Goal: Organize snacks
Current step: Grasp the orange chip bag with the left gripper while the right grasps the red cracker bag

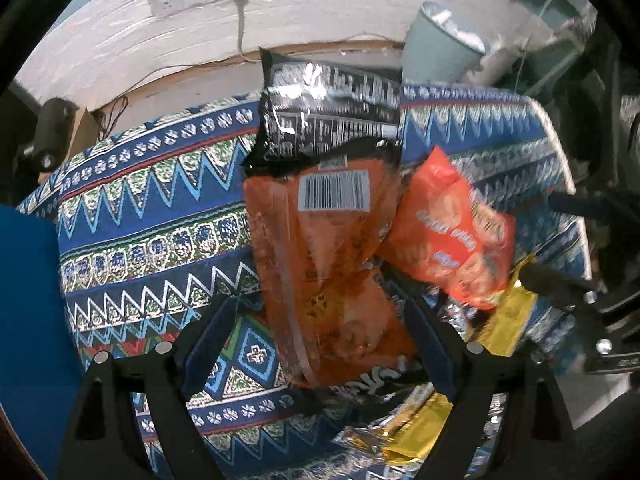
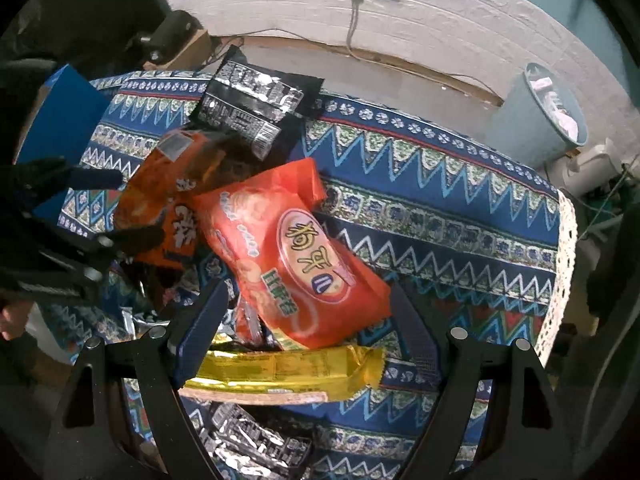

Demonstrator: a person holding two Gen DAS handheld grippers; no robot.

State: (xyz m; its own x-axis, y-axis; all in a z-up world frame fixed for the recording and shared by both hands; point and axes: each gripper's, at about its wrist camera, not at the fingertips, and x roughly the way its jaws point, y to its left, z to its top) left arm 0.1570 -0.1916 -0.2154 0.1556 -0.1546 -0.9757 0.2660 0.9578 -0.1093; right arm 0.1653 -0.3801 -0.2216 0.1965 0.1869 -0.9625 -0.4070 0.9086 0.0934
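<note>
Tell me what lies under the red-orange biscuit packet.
The red-orange biscuit packet lies on a gold wrapped bar at its near end and overlaps the orange bag beside it. Silver foil peeks out below; the rest beneath is covered.

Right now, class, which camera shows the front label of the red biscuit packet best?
The right wrist view: the red biscuit packet lies face-up and sharp, its oval label readable. The left wrist view shows the packet blurred, off to the right.
</note>
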